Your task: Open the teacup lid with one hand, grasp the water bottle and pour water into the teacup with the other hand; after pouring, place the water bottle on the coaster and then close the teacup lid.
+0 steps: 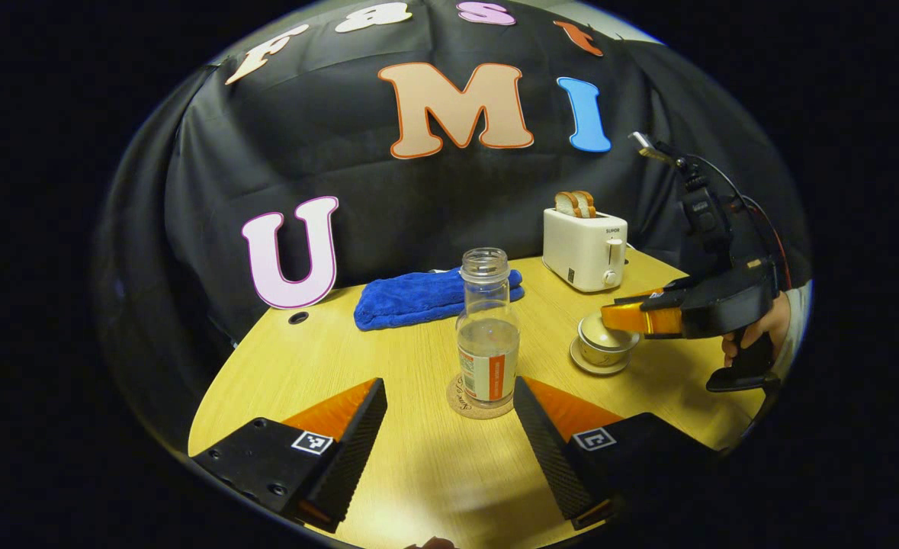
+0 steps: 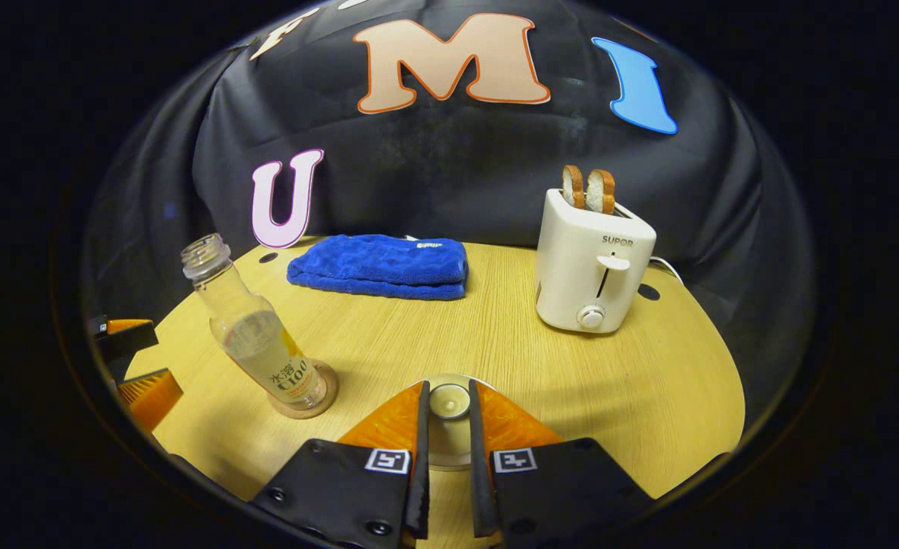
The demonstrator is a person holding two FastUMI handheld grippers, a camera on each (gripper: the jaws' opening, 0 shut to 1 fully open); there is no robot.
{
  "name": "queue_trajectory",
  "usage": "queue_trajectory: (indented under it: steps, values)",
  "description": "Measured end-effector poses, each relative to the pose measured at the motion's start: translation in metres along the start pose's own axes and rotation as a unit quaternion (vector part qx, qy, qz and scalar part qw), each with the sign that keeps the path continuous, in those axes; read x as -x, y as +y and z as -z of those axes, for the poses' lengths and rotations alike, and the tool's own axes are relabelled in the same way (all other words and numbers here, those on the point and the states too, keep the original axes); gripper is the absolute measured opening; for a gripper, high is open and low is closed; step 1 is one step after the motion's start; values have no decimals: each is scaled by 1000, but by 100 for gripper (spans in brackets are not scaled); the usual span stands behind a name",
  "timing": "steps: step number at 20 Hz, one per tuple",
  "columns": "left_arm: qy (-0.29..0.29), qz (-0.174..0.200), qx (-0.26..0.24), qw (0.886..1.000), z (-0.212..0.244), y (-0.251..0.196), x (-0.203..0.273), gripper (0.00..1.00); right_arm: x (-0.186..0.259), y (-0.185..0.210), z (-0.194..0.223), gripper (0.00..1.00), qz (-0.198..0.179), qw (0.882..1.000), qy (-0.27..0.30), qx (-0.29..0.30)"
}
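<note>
- The water bottle (image 1: 487,335) is standing upright on the round coaster (image 1: 468,404) near the middle of the wooden surface (image 1: 388,358). No cap on it, and there's some clear liquid inside.
- Left tool (image 1: 449,427) is wide open, with a finger on each side of the bottle but not touching it; it sits a bit back towards the near edge.
- In the right gripper view the same bottle (image 2: 255,335) leans over from the lens warp, sitting on its coaster (image 2: 308,400) toward the left edge.
- The teacup (image 1: 602,343) is on its saucer (image 1: 590,364), to the right of the bottle, toward the right edge of the surface.
- Right tool (image 2: 449,427) has its fingers nearly closed around the lid knob (image 2: 449,400). I can't tell if both pads are actually pressing on it.
- From the left gripper view that right tool (image 1: 621,316) hangs right over the cup, with a hand (image 1: 758,335) holding its grip.
- Toward the far edge: a folded blue towel (image 2: 380,267), and a white toaster (image 2: 594,263) with two slices of bread (image 2: 588,189) sticking up.
</note>
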State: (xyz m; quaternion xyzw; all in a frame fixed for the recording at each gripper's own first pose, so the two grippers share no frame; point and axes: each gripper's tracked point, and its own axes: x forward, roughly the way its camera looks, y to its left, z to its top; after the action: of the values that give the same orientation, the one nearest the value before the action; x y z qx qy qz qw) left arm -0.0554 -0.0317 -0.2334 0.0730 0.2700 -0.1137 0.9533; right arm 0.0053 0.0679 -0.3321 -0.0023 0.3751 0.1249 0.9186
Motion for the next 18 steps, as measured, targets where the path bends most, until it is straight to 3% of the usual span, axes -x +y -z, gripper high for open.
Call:
queue_trajectory:
  steps: [6,10,15,18]
  values:
    - [-10,-6,7,1000,-10,7,8,97,-2,-2,3,25,6,1000,-5,-2]
    - [-16,-9,9,1000,-16,11,10,97,-1,-2,4,33,4,1000,-3,-8]
    - [-32,-9,17,999,-34,14,7,97,15,5,-22,89,-3,999,-47,-23]
    - [-52,-6,19,998,-51,16,7,97,36,7,-45,98,-1,996,-83,-22]
